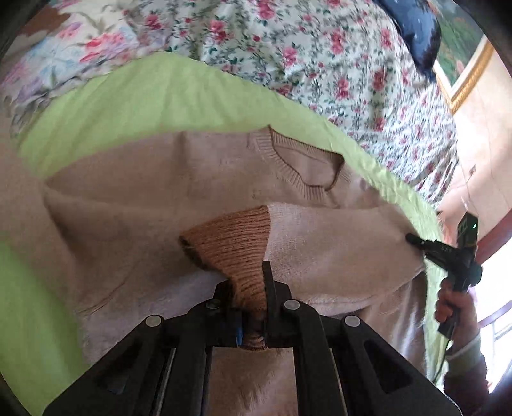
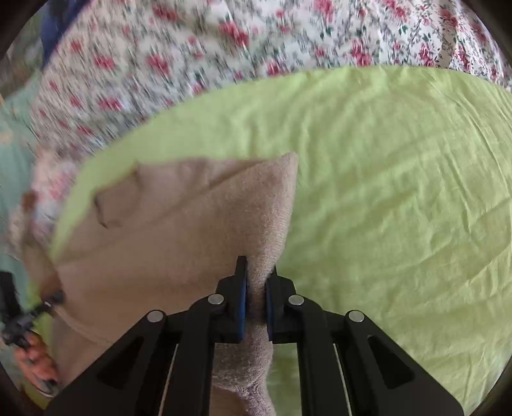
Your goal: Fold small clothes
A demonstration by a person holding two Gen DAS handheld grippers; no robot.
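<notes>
Sweater: a beige knit sweater (image 1: 134,204) lies spread on a lime-green sheet (image 1: 153,96), ribbed neckline (image 1: 304,166) toward the far side in the left wrist view.
Sleeve: one sleeve is drawn across the sweater's body; its darker brown ribbed cuff (image 1: 233,243) points toward the left camera.
Left gripper: the left gripper (image 1: 249,288) has its fingers clenched on the brown cuff, the knit bunched between them and running back past the pads.
Right gripper: the right gripper (image 2: 257,288) has its fingers pinched on a fold of the beige knit (image 2: 272,224); the cloth rises from the pinch into a lifted corner, then slopes down to the left onto the sheet.
Right gripper seen from the left: its black tip (image 1: 416,240) touches the sweater's right edge, with the person's hand (image 1: 448,304) on the handle below.
Left gripper seen from the right: only a blurred dark part and a hand (image 2: 35,358) at the left rim of the view.
Surroundings: a rose-patterned floral cover (image 1: 320,48) lies beyond the green sheet; a dark blue item (image 1: 412,22) rests on it near a gold-framed picture (image 1: 467,73).
</notes>
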